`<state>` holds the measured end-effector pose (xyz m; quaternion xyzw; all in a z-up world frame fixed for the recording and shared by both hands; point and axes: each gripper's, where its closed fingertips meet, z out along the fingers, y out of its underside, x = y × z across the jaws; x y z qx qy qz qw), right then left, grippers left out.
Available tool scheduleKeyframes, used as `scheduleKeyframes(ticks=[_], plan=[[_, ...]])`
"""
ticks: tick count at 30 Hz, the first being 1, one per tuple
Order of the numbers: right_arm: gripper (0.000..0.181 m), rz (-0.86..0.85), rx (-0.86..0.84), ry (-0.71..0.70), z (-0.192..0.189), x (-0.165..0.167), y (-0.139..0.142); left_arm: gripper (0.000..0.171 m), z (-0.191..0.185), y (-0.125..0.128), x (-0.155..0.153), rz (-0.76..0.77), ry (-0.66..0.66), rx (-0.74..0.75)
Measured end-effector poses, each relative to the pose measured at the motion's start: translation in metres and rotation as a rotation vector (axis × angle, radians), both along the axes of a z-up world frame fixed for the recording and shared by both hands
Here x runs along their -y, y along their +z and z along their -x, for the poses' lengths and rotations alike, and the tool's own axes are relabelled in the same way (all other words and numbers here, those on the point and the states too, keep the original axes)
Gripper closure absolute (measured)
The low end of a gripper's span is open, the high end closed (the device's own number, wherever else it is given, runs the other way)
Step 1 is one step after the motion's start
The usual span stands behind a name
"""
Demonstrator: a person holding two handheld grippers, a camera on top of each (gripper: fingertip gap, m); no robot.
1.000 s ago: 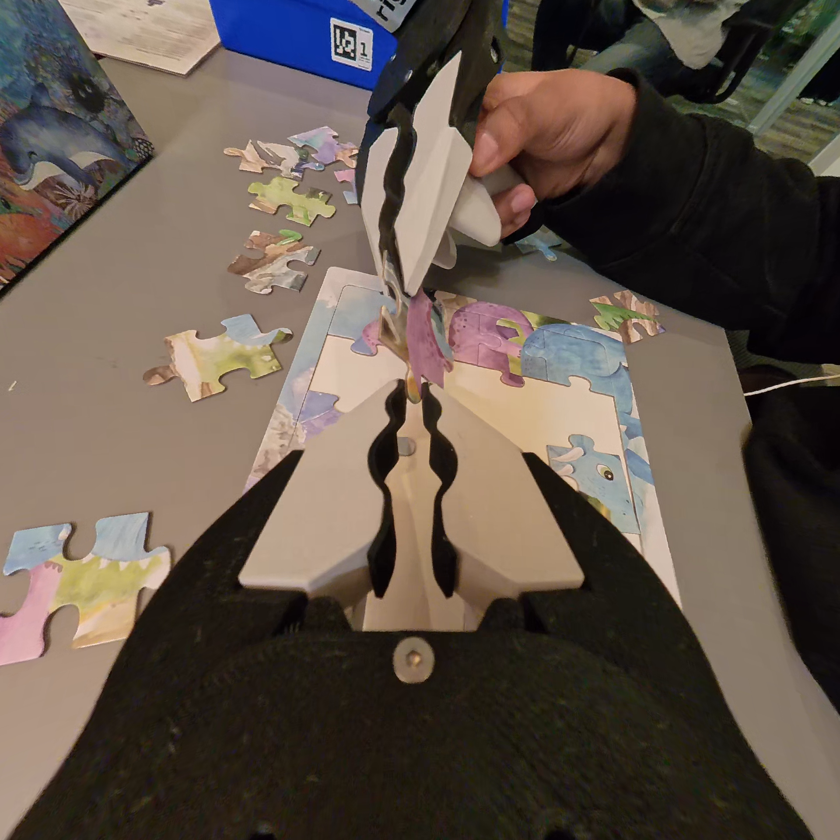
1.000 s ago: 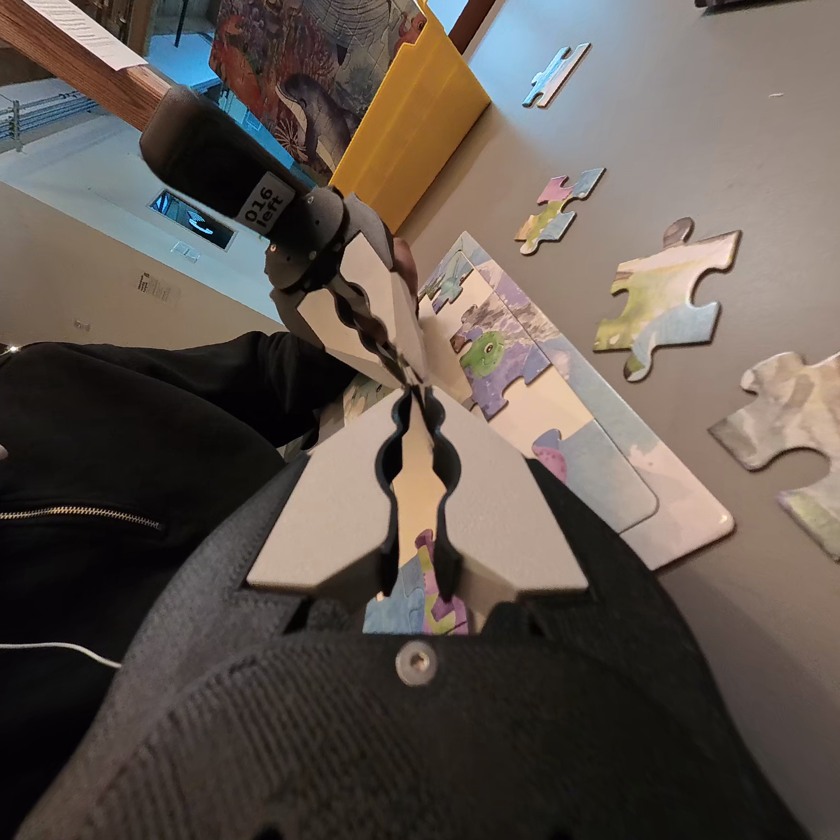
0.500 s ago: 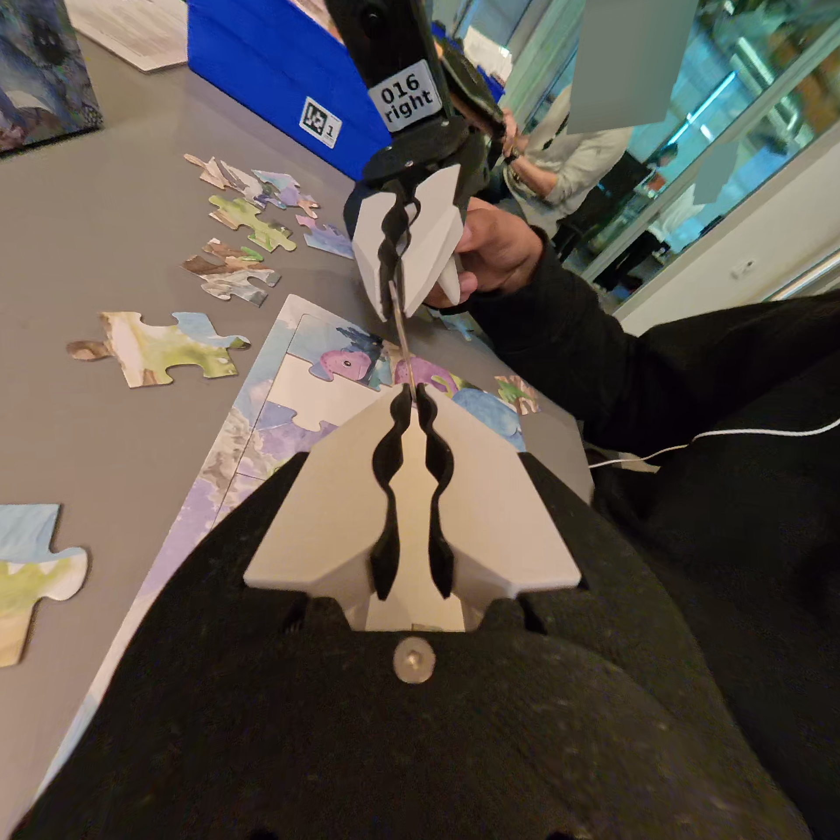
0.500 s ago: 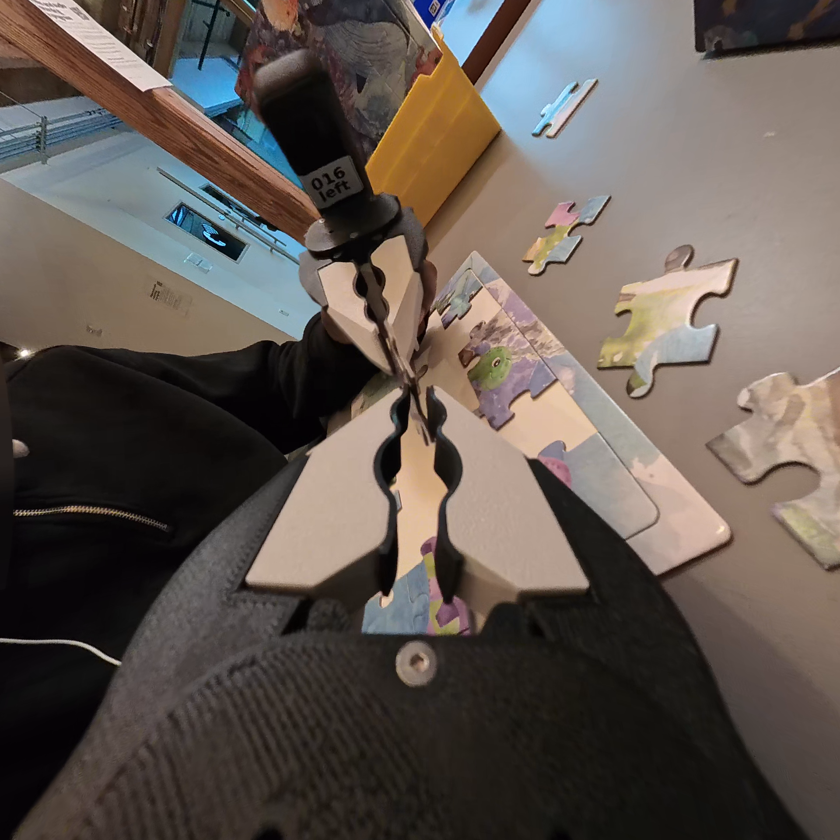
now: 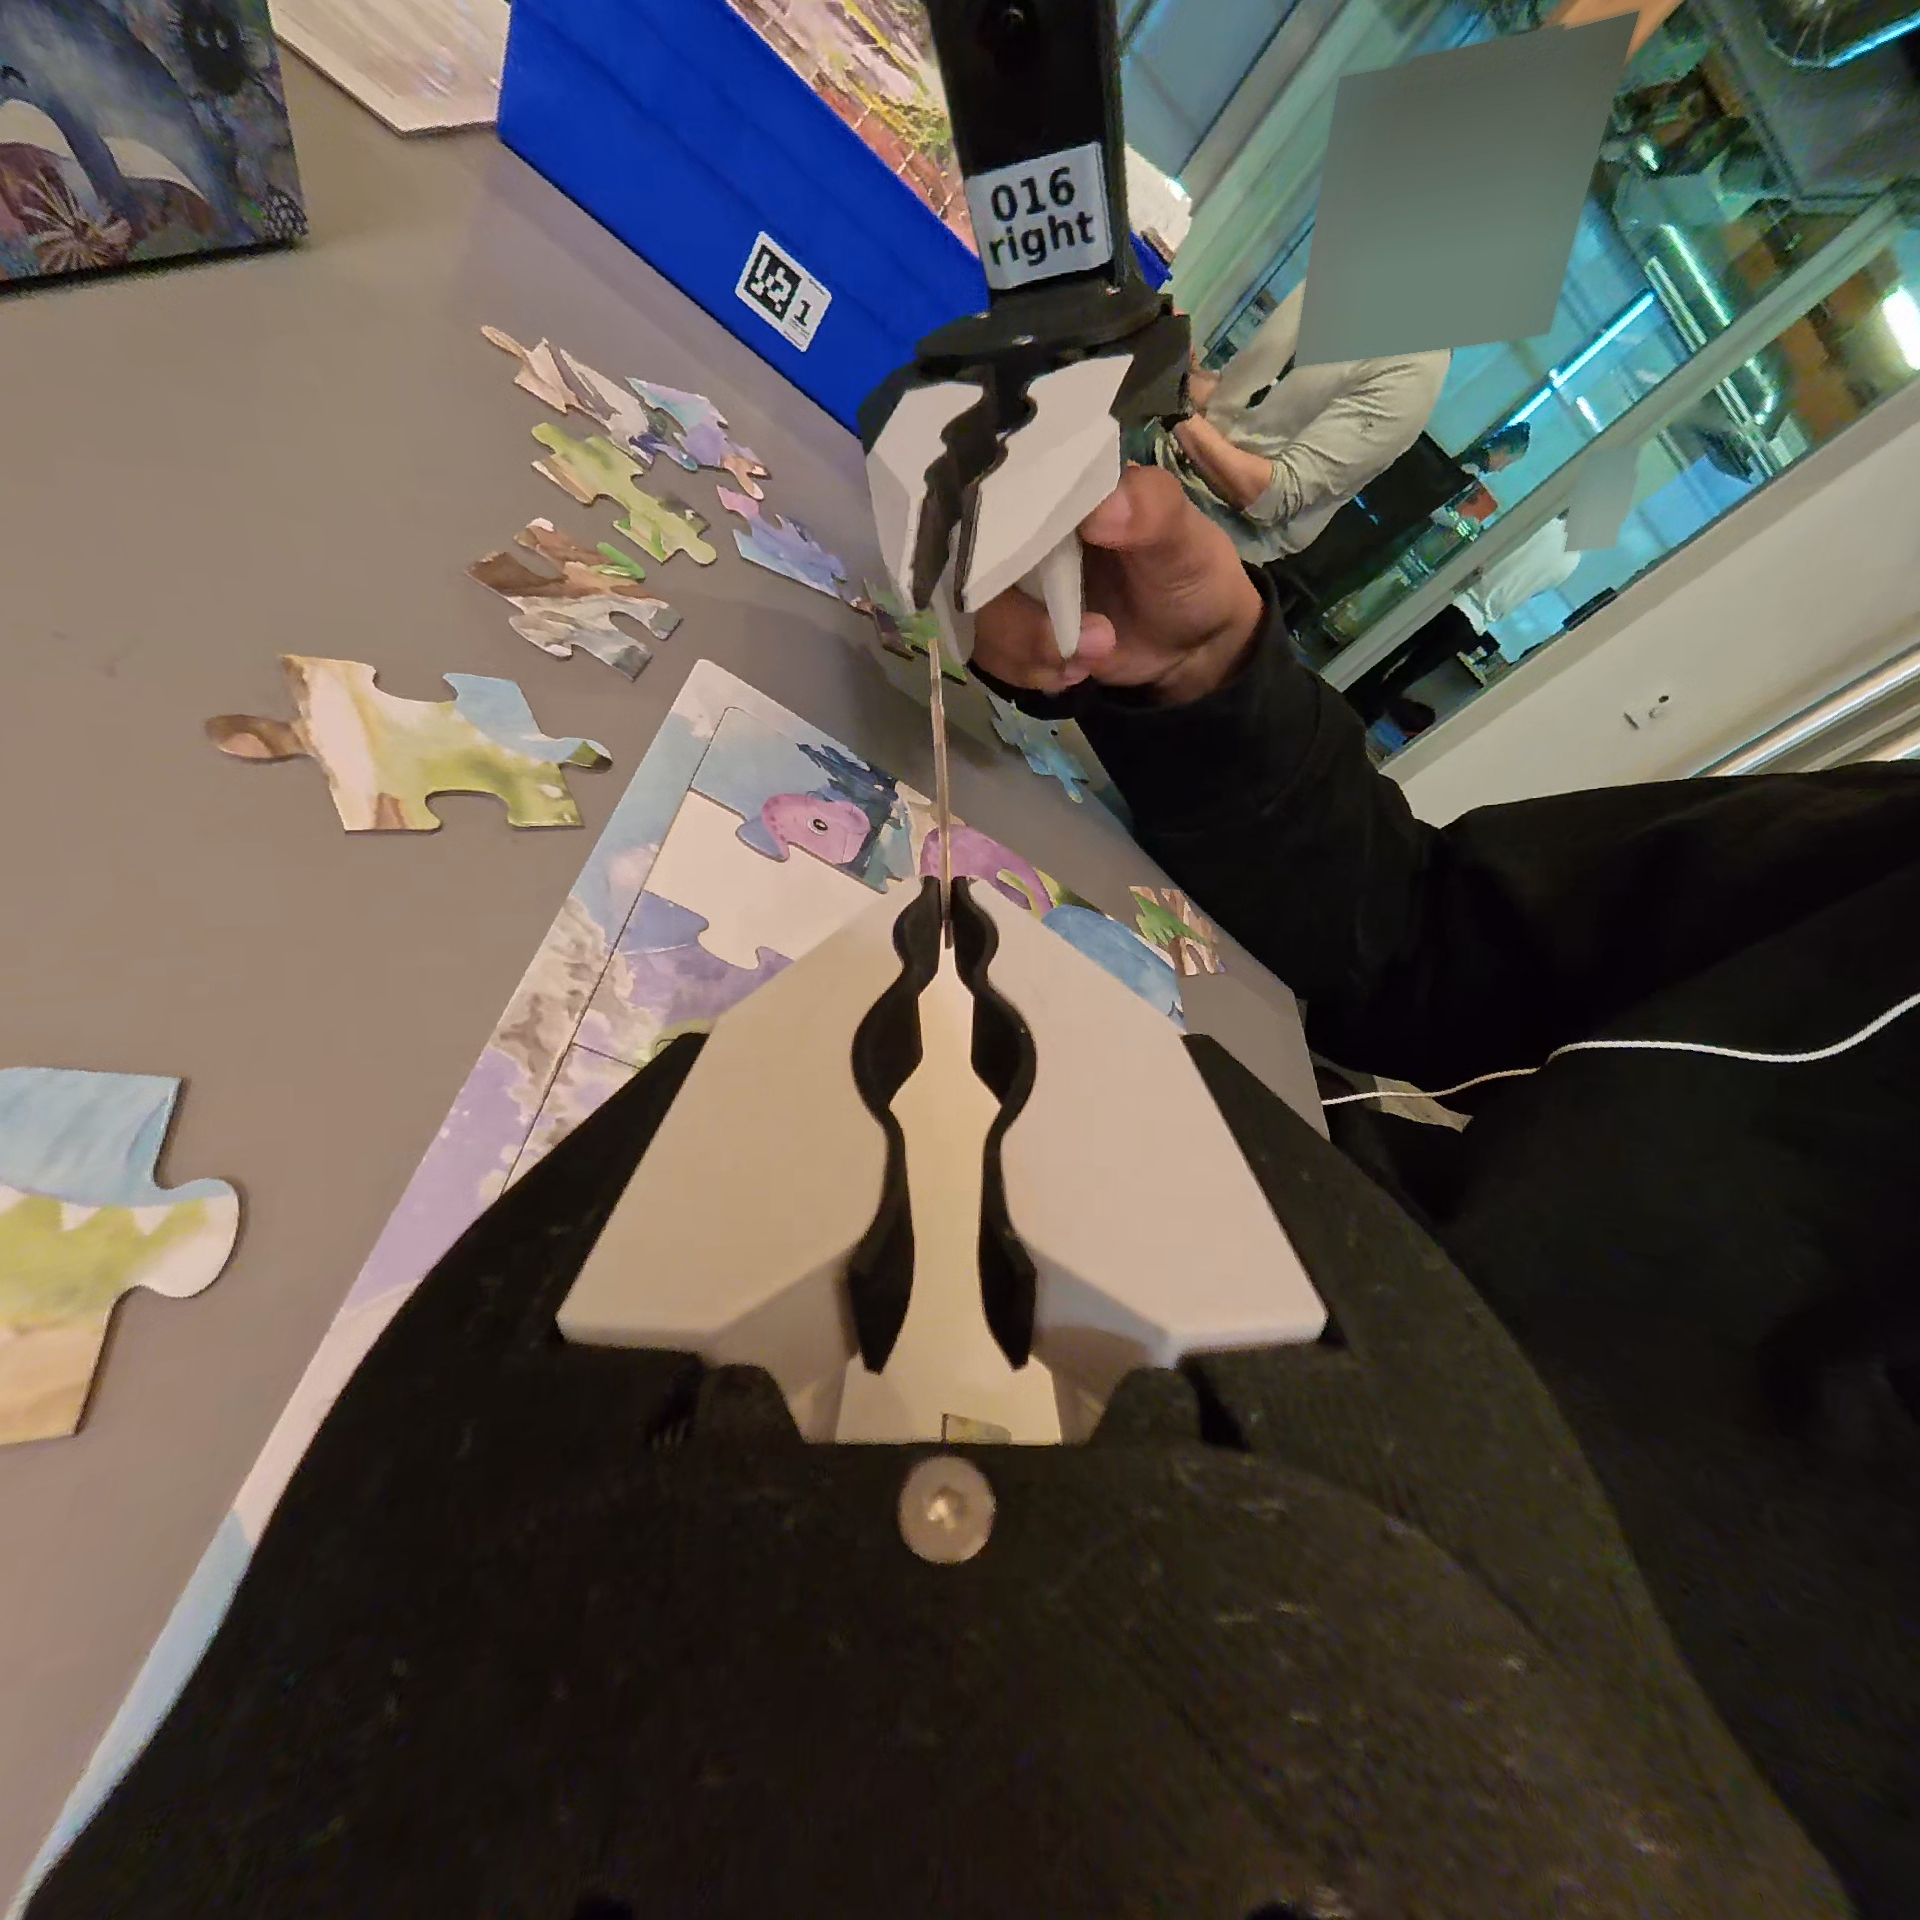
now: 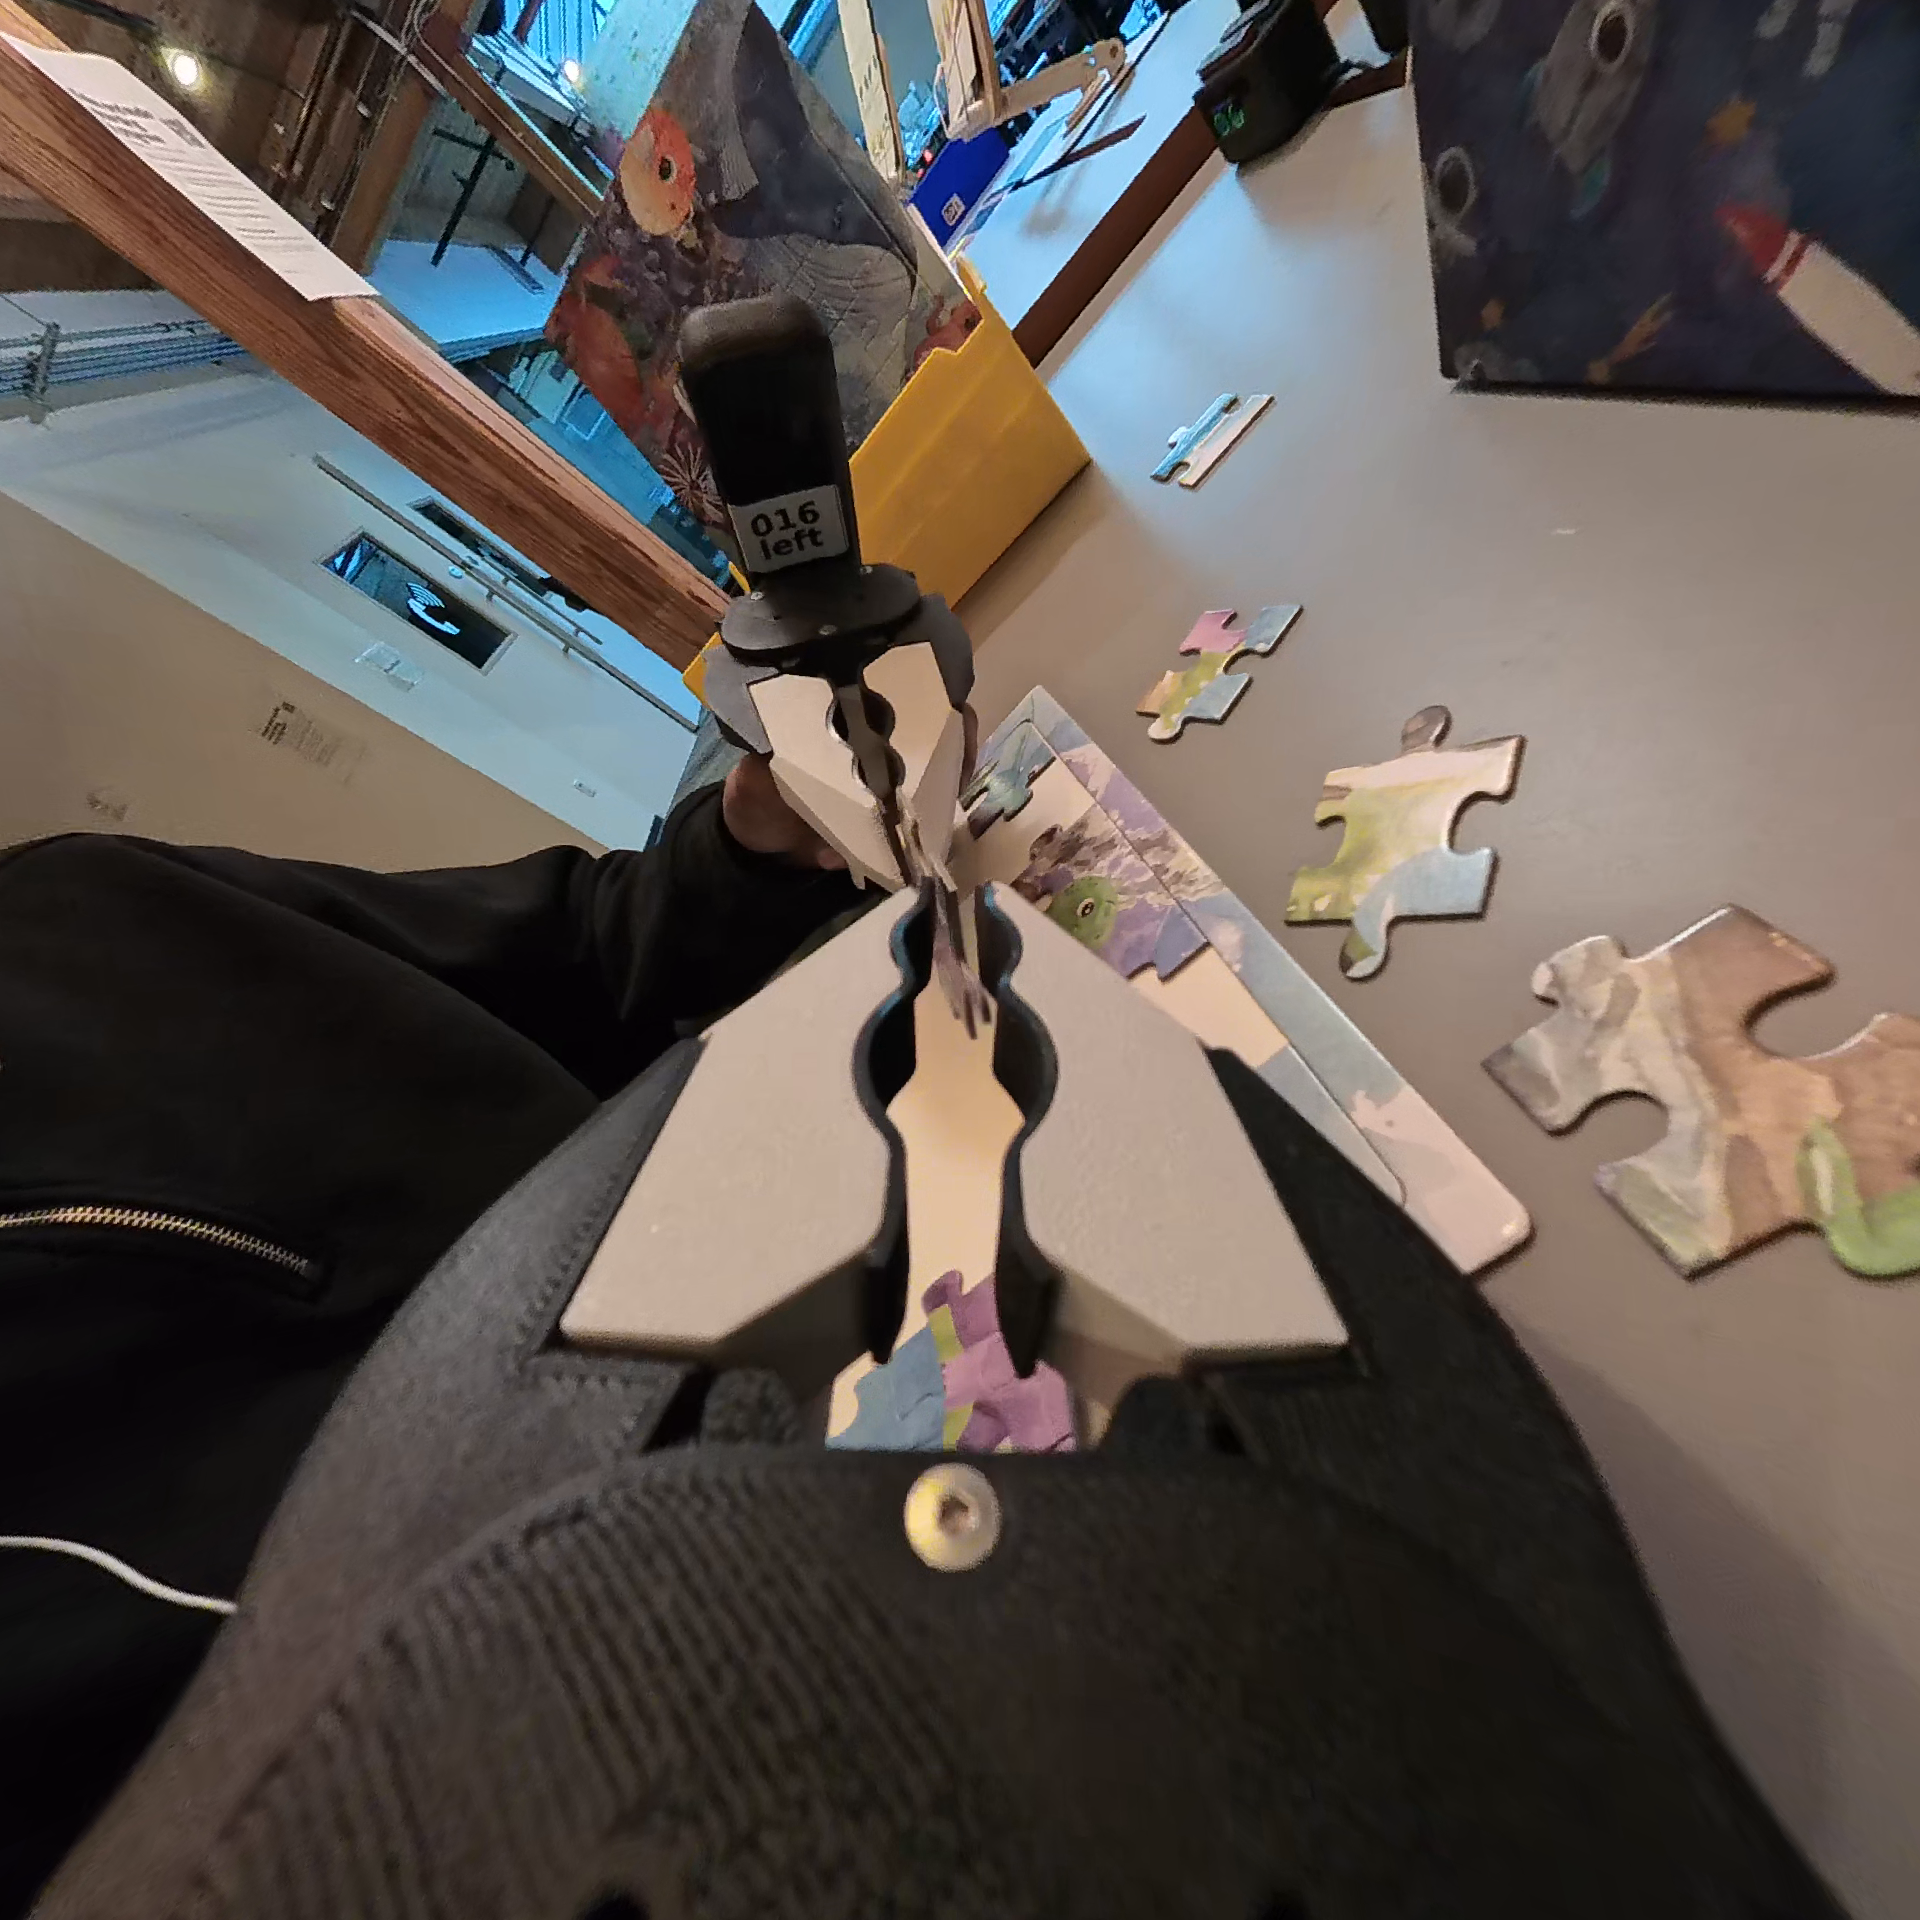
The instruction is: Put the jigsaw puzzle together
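The puzzle board (image 5: pixel 727 883) lies on the grey table with a few dinosaur pieces set in it; it also shows in the right wrist view (image 6: pixel 1351 1122). My left gripper (image 5: pixel 945 914) is shut on one end of a thin purple puzzle piece (image 5: pixel 940 769), seen edge-on and held above the board. My right gripper (image 5: pixel 943 608) faces it tip to tip. In the right wrist view the piece (image 6: pixel 956 971) reaches between my right gripper's (image 6: pixel 951 909) jaws, which stand a little apart around it. The left gripper (image 6: pixel 914 873) pinches its far end.
Loose pieces lie left of the board (image 5: pixel 416 748) (image 5: pixel 582 613) (image 5: pixel 94 1247) and beside it in the right wrist view (image 6: pixel 1392 842) (image 6: pixel 1725 1101). A blue bin (image 5: pixel 675 177), a yellow bin (image 6: pixel 966 468) and puzzle boxes (image 5: pixel 125 125) (image 6: pixel 1662 187) stand at the table's far sides. The grippers' ends are close to 7 centimeters from one another.
Both grippers have tilted up and lifted the piece off the board. They have drawn apart along the piece. My right gripper's jaws have eased open.
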<state>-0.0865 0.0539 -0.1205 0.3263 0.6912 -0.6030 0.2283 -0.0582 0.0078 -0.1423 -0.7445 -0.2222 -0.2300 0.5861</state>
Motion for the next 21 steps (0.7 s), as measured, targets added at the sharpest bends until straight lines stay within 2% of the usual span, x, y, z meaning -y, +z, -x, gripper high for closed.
scheduleKeyframes(ticks=[21], plan=[[0.175,-0.022,-0.021,-0.023,0.0038,-0.0009,-0.0024,0.171,-0.0028,-0.0032,-0.0013,0.015,-0.015,0.002]])
